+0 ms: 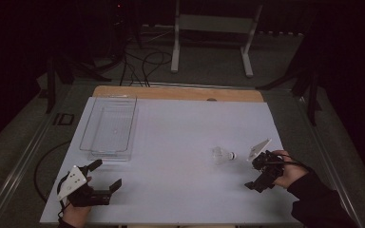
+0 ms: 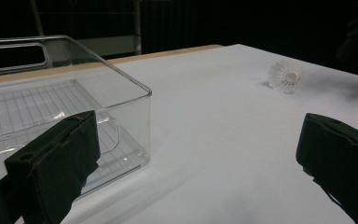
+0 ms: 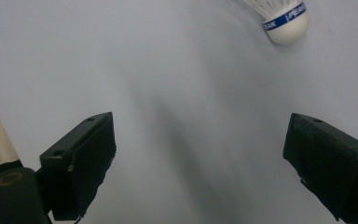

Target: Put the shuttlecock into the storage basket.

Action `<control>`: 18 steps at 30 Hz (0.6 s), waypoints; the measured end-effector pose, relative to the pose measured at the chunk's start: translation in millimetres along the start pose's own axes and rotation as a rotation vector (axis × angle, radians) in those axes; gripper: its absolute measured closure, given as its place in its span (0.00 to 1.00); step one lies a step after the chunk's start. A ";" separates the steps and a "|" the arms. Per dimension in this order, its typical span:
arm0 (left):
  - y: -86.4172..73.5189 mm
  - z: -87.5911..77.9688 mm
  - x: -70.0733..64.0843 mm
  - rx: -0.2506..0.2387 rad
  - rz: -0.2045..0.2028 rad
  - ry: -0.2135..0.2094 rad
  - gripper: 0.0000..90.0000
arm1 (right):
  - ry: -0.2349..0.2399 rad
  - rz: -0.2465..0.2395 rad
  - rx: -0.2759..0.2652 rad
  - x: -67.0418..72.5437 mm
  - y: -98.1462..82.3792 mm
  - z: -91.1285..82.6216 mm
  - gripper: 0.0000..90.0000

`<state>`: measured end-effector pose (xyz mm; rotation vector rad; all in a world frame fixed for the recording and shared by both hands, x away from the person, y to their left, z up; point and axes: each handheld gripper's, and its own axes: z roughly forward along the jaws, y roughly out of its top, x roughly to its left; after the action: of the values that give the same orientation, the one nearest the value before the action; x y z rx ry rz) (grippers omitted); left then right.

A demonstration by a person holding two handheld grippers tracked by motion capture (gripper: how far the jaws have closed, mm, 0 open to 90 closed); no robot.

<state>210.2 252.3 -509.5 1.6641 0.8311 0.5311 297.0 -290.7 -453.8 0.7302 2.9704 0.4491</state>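
Shuttlecock [image 1: 224, 155], one; clear bin [image 1: 108, 124], one; grippers, two.

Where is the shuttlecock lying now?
In the high view the shuttlecock lies on the table's right half, just left of the right gripper.

The white sheet covering the table [image 1: 180, 142] lies bare across its wide middle, open for passage. A clear plastic rectangular bin [image 1: 109, 126] stands at the far left, its tall walls blocking that side, just ahead of the left gripper [image 1: 105, 175]. A white feathered shuttlecock with a blue-banded cork [image 1: 223, 155] lies alone, near the right gripper [image 1: 259, 173], with open sheet all around it.
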 end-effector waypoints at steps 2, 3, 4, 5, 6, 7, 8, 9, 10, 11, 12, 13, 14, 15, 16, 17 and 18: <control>0.0 -0.1 0.0 0.000 0.001 0.000 0.00 | 0.025 -0.011 0.015 -0.6 1.9 1.8 0.10; 0.1 -0.2 0.0 -0.001 0.000 0.000 0.00 | 0.033 -0.010 0.022 -0.2 2.7 2.6 0.10; 0.1 -0.3 0.0 -0.003 -0.003 0.000 0.00 | 0.036 -0.008 0.035 0.5 3.9 3.0 0.10; 0.2 -0.5 0.1 -0.005 -0.004 -0.002 0.00 | 0.037 -0.014 0.044 0.9 4.8 3.9 0.10; 0.2 -0.6 0.2 -0.006 -0.006 -0.003 0.00 | 0.045 -0.031 0.054 0.2 5.6 4.5 0.11; 0.2 -0.5 0.2 -0.006 -0.008 -0.003 0.00 | 0.054 -0.033 0.057 0.1 6.2 4.8 0.11; 0.2 -0.5 0.2 -0.006 -0.007 -0.004 0.00 | 0.079 -0.024 0.067 -0.3 7.2 4.6 0.13; 0.2 -0.4 0.1 -0.005 -0.007 -0.004 0.00 | 0.087 -0.035 0.070 -1.1 7.5 5.3 0.13; 0.2 -0.2 0.0 -0.005 -0.006 -0.005 0.00 | 0.098 -0.041 0.074 -1.3 8.3 5.6 0.13; 0.1 -0.1 -0.1 -0.005 -0.006 -0.005 0.00 | 0.091 -0.062 0.083 -2.3 9.0 6.0 0.13; 0.1 -0.1 0.0 -0.004 -0.006 -0.005 0.00 | 0.089 -0.076 0.094 -3.4 10.2 6.9 0.12; 0.1 -0.1 0.0 -0.004 -0.006 -0.005 0.00 | 0.089 -0.076 0.094 -3.4 10.2 6.9 0.12; 0.1 -0.1 0.1 -0.004 -0.007 -0.005 0.00 | 0.090 -0.084 0.106 -4.1 11.0 7.1 0.13; 0.0 -0.1 0.2 -0.002 -0.004 -0.004 0.00 | 0.082 -0.106 0.124 -5.2 13.5 8.4 0.15; -0.1 0.0 0.2 0.000 -0.005 -0.004 0.00 | 0.091 -0.107 0.129 -6.3 14.7 9.2 0.16; -0.2 0.0 0.1 -0.001 -0.007 -0.006 0.00 | 0.110 -0.106 0.136 -7.6 15.9 9.9 0.16; -0.1 0.0 0.0 -0.001 -0.006 -0.006 0.00 | 0.111 -0.118 0.145 -8.2 17.1 10.8 0.17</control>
<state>210.2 252.4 -509.6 1.6616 0.8310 0.5223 313.2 -277.1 -459.3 0.5529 3.1549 0.2783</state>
